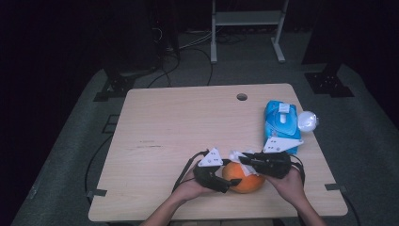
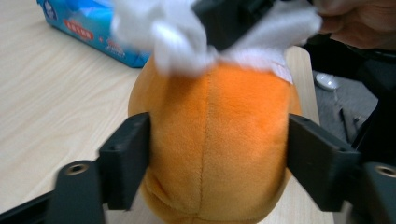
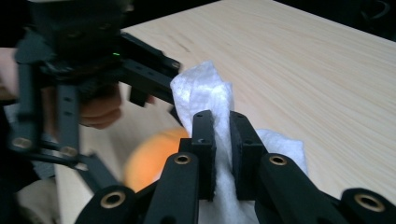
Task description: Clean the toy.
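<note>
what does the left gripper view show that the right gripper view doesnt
Left gripper view: the left gripper with its pads pressed on both flanks of the orange plush toy, and the blue wipes pack behind.
Right gripper view: the right gripper with its jaws pinching the white wipe.
Both: the toy, the wipe on top of it, the wooden table.

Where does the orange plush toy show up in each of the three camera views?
High view: the orange plush toy lies near the table's front edge, between the two grippers.
Left gripper view: it sits at the centre, held between the black jaws.
Right gripper view: a blurred orange patch at lower left.
Shared landmark: the white wipe on top of it.
</note>
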The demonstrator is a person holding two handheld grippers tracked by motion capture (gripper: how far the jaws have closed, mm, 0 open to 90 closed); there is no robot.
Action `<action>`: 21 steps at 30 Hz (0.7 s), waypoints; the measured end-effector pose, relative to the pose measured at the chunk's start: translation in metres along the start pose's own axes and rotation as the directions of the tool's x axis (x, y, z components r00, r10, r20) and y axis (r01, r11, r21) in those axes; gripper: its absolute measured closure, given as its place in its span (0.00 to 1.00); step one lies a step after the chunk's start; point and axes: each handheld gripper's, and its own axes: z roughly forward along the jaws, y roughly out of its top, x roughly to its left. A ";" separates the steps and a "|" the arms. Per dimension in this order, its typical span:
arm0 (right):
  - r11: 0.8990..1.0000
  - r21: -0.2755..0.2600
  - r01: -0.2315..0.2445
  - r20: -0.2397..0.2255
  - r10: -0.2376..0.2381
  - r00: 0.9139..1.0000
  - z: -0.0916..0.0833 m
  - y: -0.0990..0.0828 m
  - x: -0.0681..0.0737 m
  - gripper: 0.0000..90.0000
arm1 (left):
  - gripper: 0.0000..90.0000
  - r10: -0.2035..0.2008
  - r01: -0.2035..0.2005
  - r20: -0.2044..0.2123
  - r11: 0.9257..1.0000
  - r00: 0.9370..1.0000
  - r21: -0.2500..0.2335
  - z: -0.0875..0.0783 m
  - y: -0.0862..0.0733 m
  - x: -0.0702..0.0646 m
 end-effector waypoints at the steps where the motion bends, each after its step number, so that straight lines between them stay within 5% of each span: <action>1: 1.000 0.000 0.004 -0.023 -0.004 1.000 0.003 0.001 0.005 0.90 | 0.33 0.017 -0.017 -0.008 1.000 1.000 0.005 0.000 0.001 -0.003; 6: 0.996 0.042 0.082 -0.051 -0.080 0.995 0.019 0.006 0.024 0.90 | 0.37 0.093 -0.092 -0.023 0.995 0.995 0.027 -0.001 0.002 -0.010; 11: 0.999 0.029 0.014 -0.002 -0.014 1.000 0.003 0.003 0.002 0.90 | 0.38 0.097 -0.096 -0.021 0.995 0.995 0.028 -0.002 0.000 -0.007; 15: 0.999 0.008 -0.046 -0.005 0.046 0.999 -0.007 -0.005 -0.012 0.90 | 0.34 0.068 -0.068 -0.003 0.998 0.998 0.016 0.000 -0.001 -0.005; 18: 0.999 0.001 -0.040 -0.010 0.040 0.999 -0.003 -0.005 -0.008 0.90 | 0.17 -0.007 0.007 0.010 1.000 1.000 0.000 0.004 0.000 -0.002; 21: 1.000 0.000 -0.020 -0.046 0.020 0.999 0.005 -0.002 0.002 0.90 | 0.11 -0.020 0.019 0.012 1.000 1.000 0.003 0.007 0.000 -0.003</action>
